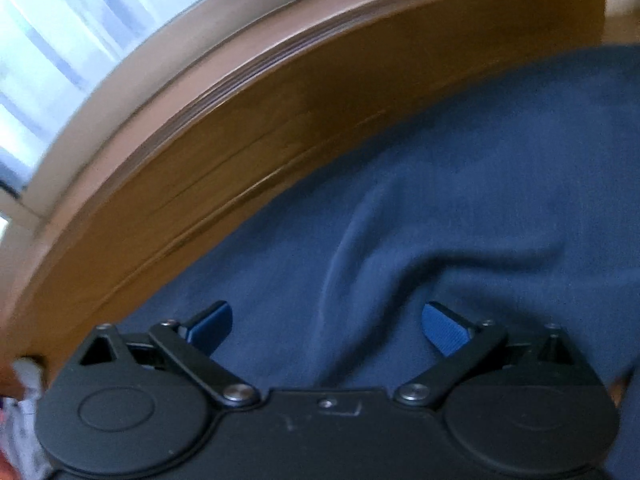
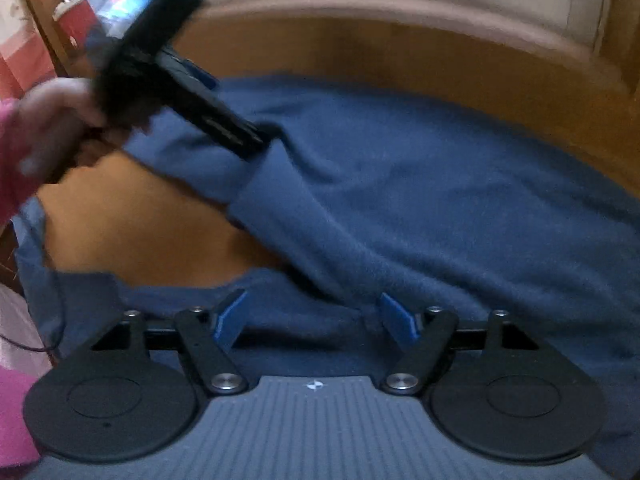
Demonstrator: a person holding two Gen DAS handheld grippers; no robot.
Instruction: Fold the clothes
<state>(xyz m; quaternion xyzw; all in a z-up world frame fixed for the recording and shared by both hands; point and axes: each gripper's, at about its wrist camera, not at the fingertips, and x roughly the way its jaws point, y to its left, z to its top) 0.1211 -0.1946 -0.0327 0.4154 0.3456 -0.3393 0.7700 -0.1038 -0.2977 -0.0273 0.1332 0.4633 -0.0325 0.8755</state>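
With our left tool point(image 1: 326, 326) and right tool point(image 2: 312, 316) both spread wide and gripping nothing above the navy garment point(image 2: 420, 184) lying rumpled across the wooden bench point(image 2: 132, 224), we risk pinching extra layers and dragging the fold crooked.

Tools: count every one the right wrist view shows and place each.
2. The right tool stands open at the bottom over the blue garment; the left tool reaches onto the garment from upper left, its tips hidden.
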